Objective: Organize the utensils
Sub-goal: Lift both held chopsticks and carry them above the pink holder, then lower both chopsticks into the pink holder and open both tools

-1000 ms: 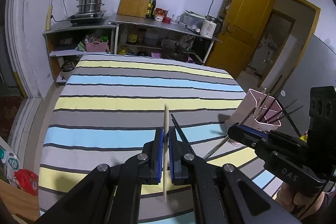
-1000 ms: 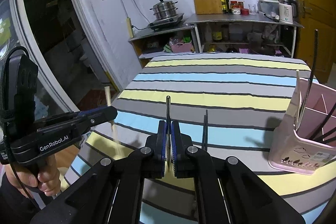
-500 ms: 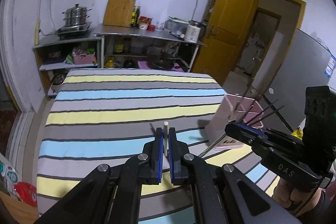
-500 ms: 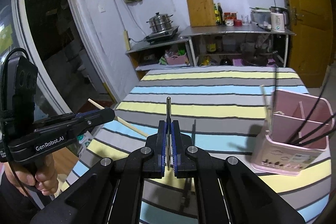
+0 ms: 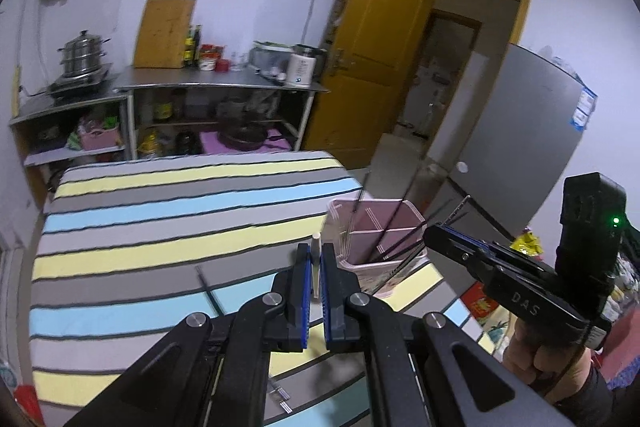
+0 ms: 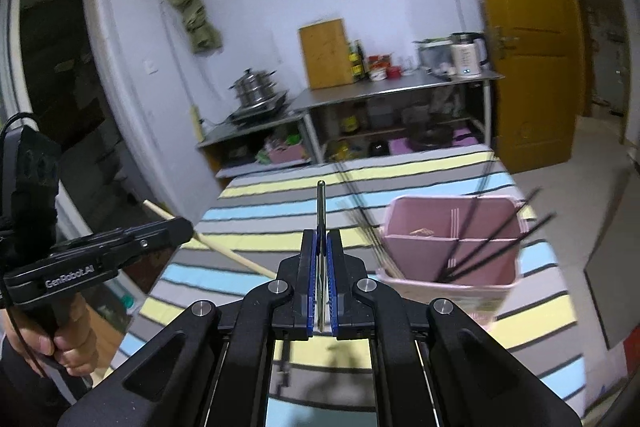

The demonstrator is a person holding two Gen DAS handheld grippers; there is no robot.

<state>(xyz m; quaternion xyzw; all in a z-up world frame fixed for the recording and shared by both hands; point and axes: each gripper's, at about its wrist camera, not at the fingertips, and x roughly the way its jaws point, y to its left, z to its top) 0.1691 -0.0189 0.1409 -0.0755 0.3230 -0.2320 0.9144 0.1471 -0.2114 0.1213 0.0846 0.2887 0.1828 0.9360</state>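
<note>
Two hand-held grippers above a bench (image 5: 168, 227) covered in a cloth striped grey, yellow and blue. The left gripper (image 5: 314, 259) has its jaws clamped on 1 pale wooden chopstick (image 5: 316, 267), which stands between the blue pads with its blunt tip rising just above them; in the right wrist view the same stick runs slantwise out of both sides of the left gripper's jaws, clear of the cloth. The right gripper (image 6: 321, 247) has its jaws clamped on 1 thin dark chopstick (image 6: 321, 203), which stands upright and reaches well above the pads. A pink utensil holder (image 6: 452, 251) with inner dividers stands on the bench near the right edge, just beyond and to the right of both grippers; several black chopsticks (image 6: 496, 239) lean in it, their ends fanning out over its rim. Another dark stick (image 5: 210, 291) lies flat on the cloth, left of the left gripper. Each gripper is held by a hand (image 6: 60, 347) at its handle. Behind the bench are metal shelves (image 5: 216, 87) with a steamer pot (image 5: 82, 53) and a wooden cutting board (image 5: 164, 33).
</note>
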